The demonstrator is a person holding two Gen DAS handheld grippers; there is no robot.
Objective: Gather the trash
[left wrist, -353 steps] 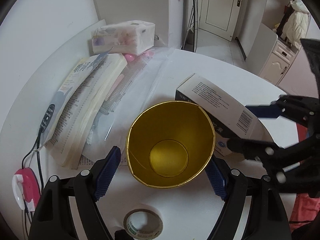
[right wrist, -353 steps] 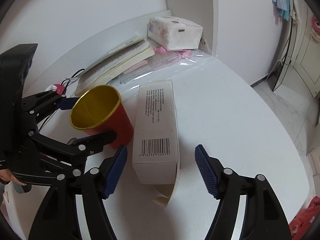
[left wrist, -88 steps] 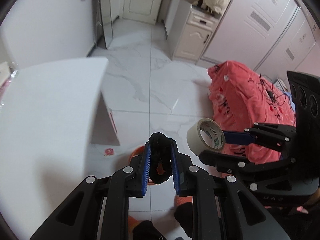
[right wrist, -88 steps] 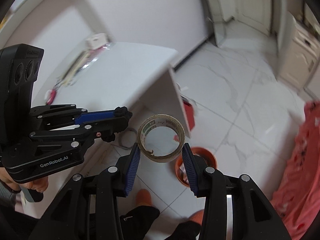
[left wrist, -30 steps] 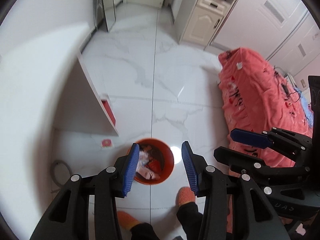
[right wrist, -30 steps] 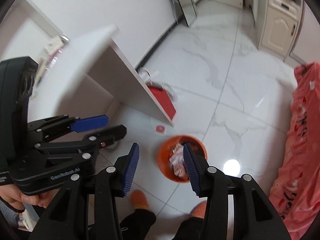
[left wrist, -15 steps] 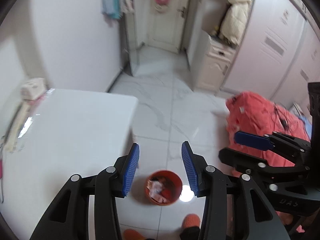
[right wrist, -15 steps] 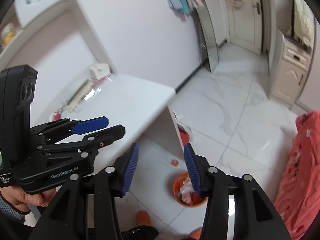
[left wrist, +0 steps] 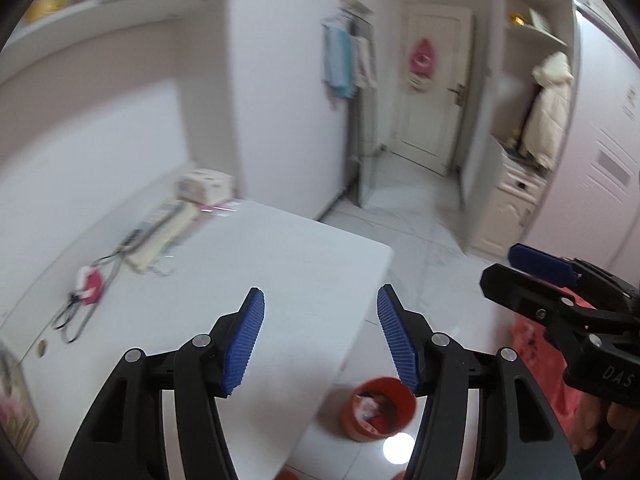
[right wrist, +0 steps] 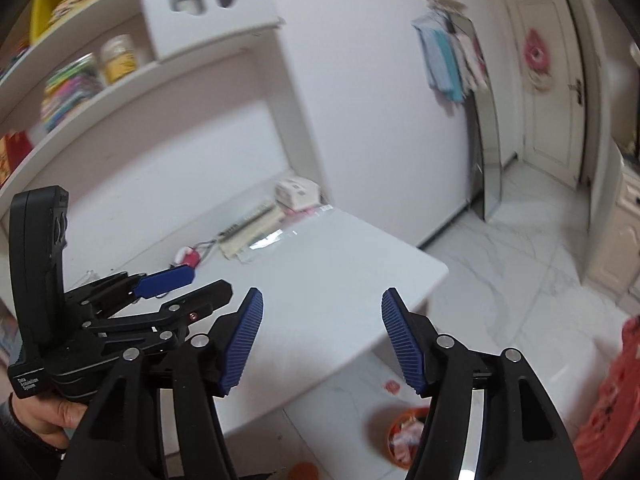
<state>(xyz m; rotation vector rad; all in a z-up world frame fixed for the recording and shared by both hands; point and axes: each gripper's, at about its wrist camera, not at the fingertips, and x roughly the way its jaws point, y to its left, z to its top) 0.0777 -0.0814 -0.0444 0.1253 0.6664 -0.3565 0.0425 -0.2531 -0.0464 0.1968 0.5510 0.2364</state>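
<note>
My left gripper [left wrist: 320, 336] is open and empty, held above the front edge of the white table [left wrist: 256, 280]. My right gripper [right wrist: 322, 336] is open and empty too, above the same table [right wrist: 320, 280]. An orange trash bin [left wrist: 374, 408] with crumpled trash in it stands on the floor below the table's corner; it also shows in the right wrist view [right wrist: 406, 436]. The right gripper shows at the right of the left wrist view [left wrist: 536, 264], and the left gripper at the left of the right wrist view [right wrist: 168, 284].
At the table's back lie a tissue pack [left wrist: 206, 186], a stack of booklets [left wrist: 160, 236], a pink device with a cable [left wrist: 90, 282]. Shelves [right wrist: 80, 80] hang above. A red blanket [right wrist: 616, 392] lies right. A small red scrap [right wrist: 392, 386] lies on the floor.
Both grippers have swung up from the bin on the floor toward the table and room. Both stay open and empty. The bin has slid to the bottom of both views.
</note>
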